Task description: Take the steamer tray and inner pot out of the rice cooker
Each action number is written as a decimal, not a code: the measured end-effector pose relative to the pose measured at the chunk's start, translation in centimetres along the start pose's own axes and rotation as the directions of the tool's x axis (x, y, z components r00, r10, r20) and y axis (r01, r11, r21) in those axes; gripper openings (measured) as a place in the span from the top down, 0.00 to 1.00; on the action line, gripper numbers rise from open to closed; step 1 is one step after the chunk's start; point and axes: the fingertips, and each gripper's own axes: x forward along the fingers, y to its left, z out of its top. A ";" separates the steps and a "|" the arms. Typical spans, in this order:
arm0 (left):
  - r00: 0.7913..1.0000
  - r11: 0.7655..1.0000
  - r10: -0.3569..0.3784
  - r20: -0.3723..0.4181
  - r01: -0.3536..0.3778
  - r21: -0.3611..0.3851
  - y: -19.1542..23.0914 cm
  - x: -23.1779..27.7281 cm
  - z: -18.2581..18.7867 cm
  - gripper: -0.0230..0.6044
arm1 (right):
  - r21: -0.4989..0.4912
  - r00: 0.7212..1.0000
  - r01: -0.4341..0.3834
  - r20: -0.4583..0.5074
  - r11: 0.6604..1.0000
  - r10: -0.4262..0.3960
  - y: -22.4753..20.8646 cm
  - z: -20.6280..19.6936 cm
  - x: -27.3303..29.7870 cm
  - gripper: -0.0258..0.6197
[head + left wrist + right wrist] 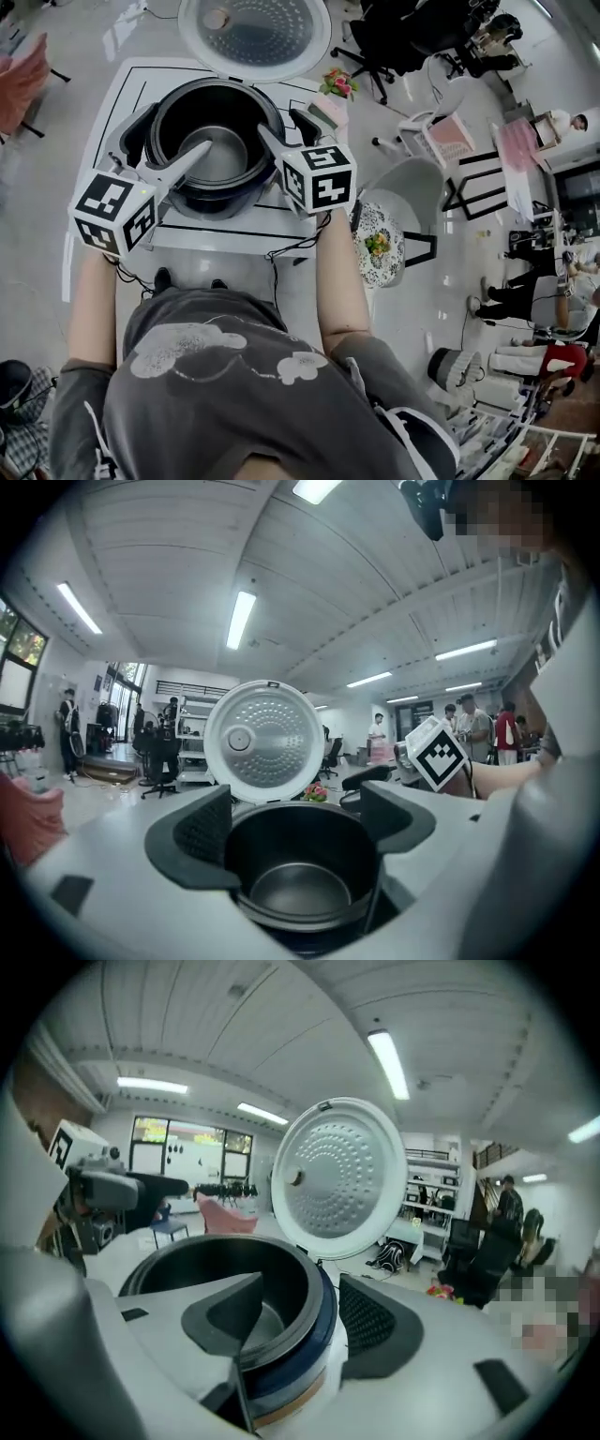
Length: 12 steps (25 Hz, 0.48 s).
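Note:
The dark inner pot sits in the open rice cooker, empty, with a silvery bottom. No steamer tray shows in any view. My left gripper reaches in from the pot's left side; one finger lies over the pot's mouth and the other stands outside the rim. In the left gripper view its jaws stand wide apart, framing the pot without pressing it. My right gripper straddles the pot's right rim, one pad inside and one outside with a gap, so it is open.
The cooker's round perforated lid stands open behind the pot. Its blue-and-white body rests on a white table. A small pot of flowers stands at the table's right edge. A patterned stool is on the right.

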 end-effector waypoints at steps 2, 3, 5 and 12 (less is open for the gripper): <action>1.000 1.000 0.003 -0.003 -0.003 -0.015 1.7 -0.6 -0.5 0.29 | -0.092 0.997 0.019 -0.067 0.996 -0.026 0.8 0.1 1.4 0.55; 1.000 1.000 0.001 -0.005 -0.001 -0.021 2.5 -0.7 -0.8 0.29 | -0.119 0.994 0.025 -0.102 0.993 -0.037 1.0 -0.1 2.2 0.55; 1.000 0.999 -0.009 -0.009 0.009 -0.035 3.7 -0.6 -1.5 0.29 | -0.163 0.983 0.043 -0.169 0.986 -0.071 0.7 -0.8 3.6 0.55; 0.998 0.994 -0.066 -0.022 0.063 -0.093 6.7 0.1 -3.4 0.29 | -0.320 0.907 0.070 -0.373 0.945 -0.193 -0.8 -3.2 6.1 0.55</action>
